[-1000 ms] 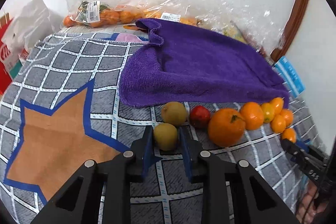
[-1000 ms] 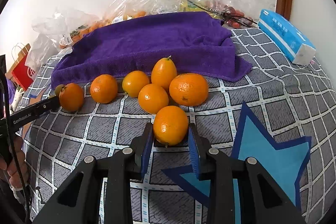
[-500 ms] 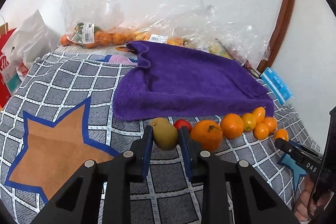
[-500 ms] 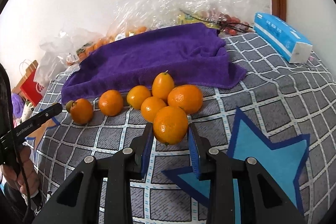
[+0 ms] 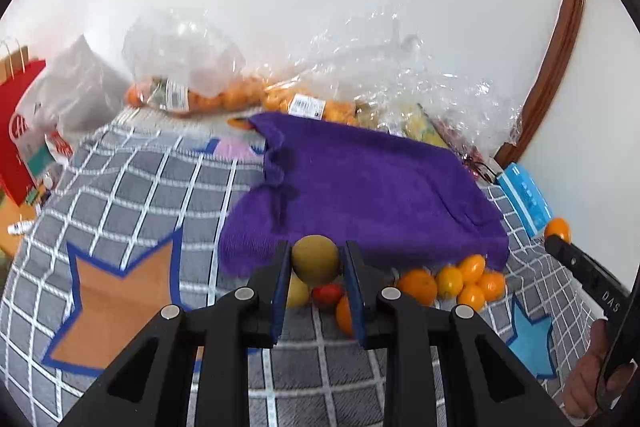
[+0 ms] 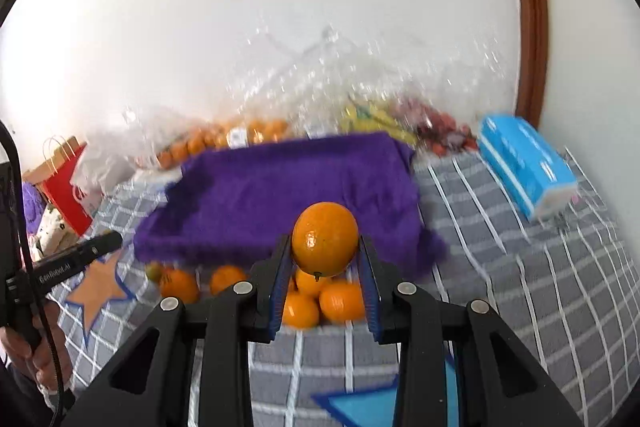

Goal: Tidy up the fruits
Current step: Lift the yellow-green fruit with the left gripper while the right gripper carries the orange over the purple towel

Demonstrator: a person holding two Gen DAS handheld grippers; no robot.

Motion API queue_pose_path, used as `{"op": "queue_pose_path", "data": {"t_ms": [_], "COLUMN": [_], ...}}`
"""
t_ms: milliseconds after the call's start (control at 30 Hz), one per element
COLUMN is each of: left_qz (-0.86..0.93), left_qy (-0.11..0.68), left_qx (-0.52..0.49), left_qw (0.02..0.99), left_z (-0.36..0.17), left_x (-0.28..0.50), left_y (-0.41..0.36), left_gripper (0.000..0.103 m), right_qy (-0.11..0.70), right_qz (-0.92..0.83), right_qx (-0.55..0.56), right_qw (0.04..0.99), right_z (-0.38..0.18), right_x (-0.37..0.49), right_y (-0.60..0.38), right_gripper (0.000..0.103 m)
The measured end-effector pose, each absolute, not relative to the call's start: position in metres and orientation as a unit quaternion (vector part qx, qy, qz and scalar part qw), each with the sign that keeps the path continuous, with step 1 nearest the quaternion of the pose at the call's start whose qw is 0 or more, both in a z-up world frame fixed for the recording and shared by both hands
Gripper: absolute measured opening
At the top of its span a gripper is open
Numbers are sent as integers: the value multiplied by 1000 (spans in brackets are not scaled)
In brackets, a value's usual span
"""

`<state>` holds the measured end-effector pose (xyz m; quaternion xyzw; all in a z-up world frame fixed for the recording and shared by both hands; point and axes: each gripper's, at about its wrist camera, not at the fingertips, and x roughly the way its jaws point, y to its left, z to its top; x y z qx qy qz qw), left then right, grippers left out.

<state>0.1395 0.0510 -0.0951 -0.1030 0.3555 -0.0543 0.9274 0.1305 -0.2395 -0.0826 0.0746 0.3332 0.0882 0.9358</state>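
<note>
My left gripper [image 5: 315, 261] is shut on a green-brown round fruit [image 5: 315, 259], held above the near edge of the purple towel [image 5: 360, 195]. Below it on the checked cloth lie another green fruit [image 5: 298, 291], a small red fruit [image 5: 326, 295] and several oranges [image 5: 416, 285]. My right gripper [image 6: 325, 255] is shut on an orange [image 6: 325, 239], lifted above a cluster of oranges [image 6: 312, 301], in front of the purple towel [image 6: 288, 195]. The right gripper's tip and its orange show in the left view [image 5: 558, 229].
Clear plastic bags of oranges [image 5: 200, 95] and other fruit lie against the wall behind the towel. A blue tissue pack [image 6: 524, 167] sits at the right. A red paper bag [image 5: 20, 123] stands at the left. The left gripper tip shows in the right view [image 6: 80, 253].
Both grippers have lifted their fruits off the cloth and risen, moving toward the purple towel. The remaining fruits now sit lower in both views.
</note>
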Motion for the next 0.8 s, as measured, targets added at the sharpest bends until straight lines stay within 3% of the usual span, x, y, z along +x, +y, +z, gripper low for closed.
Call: {"op": "queue_pose_path", "data": {"t_ms": [400, 800], "left_qz": [-37, -50], "left_qy": [345, 361], "left_qx": [-90, -79], "left_qw": [933, 928], "left_z": [-81, -110], "left_x": [199, 236], "left_y": [36, 27], "left_gripper": [25, 25], "right_qy": [298, 348], "right_qz": [104, 101], "right_qx": [60, 72], "right_qw": [947, 929], "right_z": [-69, -121], "right_x": [192, 233], "right_y": [-230, -241], "right_gripper": [33, 33]}}
